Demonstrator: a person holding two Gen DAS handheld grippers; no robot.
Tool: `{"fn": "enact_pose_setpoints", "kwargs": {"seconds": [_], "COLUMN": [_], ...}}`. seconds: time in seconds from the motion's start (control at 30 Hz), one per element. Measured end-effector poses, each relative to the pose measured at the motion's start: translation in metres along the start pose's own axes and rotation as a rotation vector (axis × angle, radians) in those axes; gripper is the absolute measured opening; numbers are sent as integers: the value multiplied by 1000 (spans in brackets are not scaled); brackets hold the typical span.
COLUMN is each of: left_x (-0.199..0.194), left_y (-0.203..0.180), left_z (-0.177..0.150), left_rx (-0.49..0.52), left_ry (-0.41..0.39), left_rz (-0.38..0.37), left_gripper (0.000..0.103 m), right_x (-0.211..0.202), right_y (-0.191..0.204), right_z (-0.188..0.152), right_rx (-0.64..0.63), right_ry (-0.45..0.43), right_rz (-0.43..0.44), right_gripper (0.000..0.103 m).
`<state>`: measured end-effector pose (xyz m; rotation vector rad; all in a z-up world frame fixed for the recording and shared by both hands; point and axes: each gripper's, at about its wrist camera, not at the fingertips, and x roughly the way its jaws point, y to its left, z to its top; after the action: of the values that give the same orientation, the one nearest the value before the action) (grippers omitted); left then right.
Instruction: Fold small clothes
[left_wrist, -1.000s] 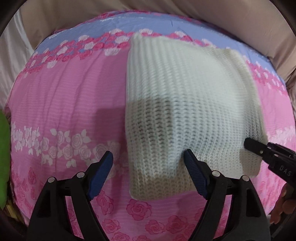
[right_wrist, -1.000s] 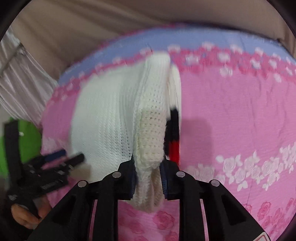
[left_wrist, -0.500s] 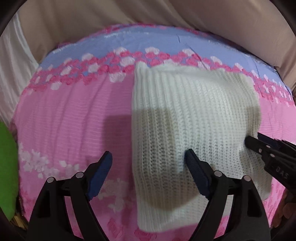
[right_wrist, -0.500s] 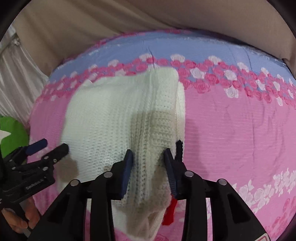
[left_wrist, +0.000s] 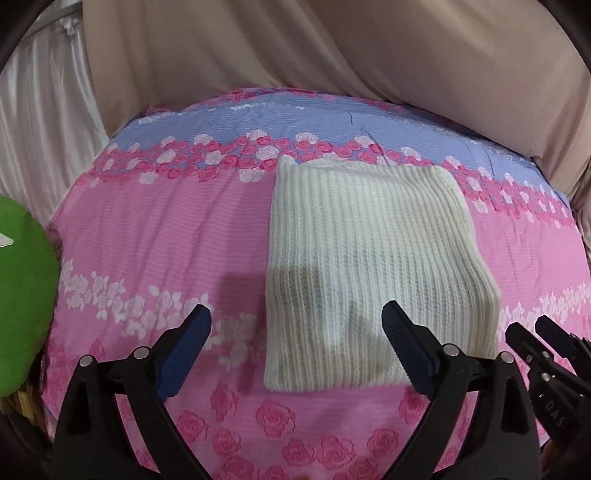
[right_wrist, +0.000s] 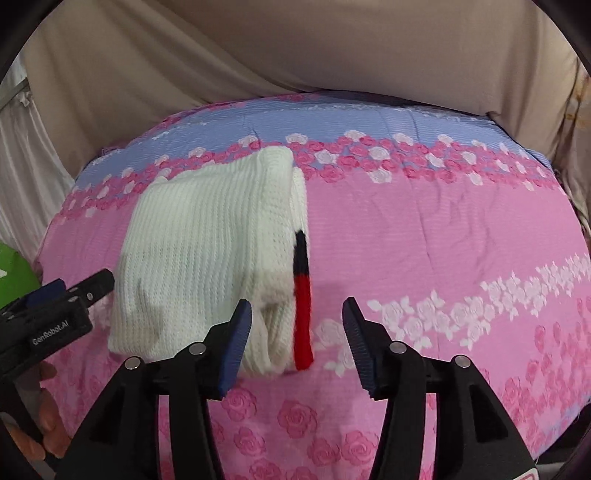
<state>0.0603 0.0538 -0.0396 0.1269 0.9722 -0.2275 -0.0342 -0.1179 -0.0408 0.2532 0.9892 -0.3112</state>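
Note:
A white knitted garment (left_wrist: 373, 266) lies folded into a thick rectangle on the pink floral bedspread (left_wrist: 155, 236). In the right wrist view the garment (right_wrist: 207, 251) shows a black and red stripe (right_wrist: 302, 295) along its right edge. My left gripper (left_wrist: 295, 350) is open and empty, above the garment's near left corner. My right gripper (right_wrist: 297, 339) is open and empty, just in front of the garment's near right end. Each gripper shows in the other's view: the right one (left_wrist: 535, 339) and the left one (right_wrist: 79, 291).
A green object (left_wrist: 22, 295) sits at the left edge of the bed. Beige cloth (left_wrist: 332, 48) hangs behind the bed, with pale curtain (left_wrist: 40, 122) to the left. The bedspread's blue band (right_wrist: 332, 122) runs along the far side.
My right gripper let go of the garment's edge, opened and drew back. The garment dropped flat. My left gripper also pulled back and up, staying open.

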Motion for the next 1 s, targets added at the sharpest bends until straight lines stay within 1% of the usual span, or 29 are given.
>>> {"fn": "enact_pose_setpoints", "kwargs": {"seconds": [0.03,0.1,0.17,0.3,0.37,0.73,1.0], "left_x": [-3,-3,-4,-12,-13,-19,-25], "left_y": [-4,-12,-18,-26,-28,-21,-21], "left_z": [-5,-11,-18,-27,-30,-46,-52], "left_rx": [15,41,47,90,101,78,85], "left_ry": [-7,7,9,-23,-24,-25,-31], "left_rz": [1,-9,-21,-3,9,36,49], "left_gripper": [91,92,92,92,92,91,90], "right_x": [0,0,0,-6,-9,-19,-23], "right_y": [-1,-1,-2,0,2,10,13], "right_z": [-4,-12,-17,-27,-30,-43,-51], "right_rx": [6,19,20,18,15,3,7], "right_ry": [3,18,23,4,-5,-11,-5], "right_rz": [-6,-16,-34,-50,-50,-35,-31], "right_gripper": [57,62,62,64,64,65,65]}}
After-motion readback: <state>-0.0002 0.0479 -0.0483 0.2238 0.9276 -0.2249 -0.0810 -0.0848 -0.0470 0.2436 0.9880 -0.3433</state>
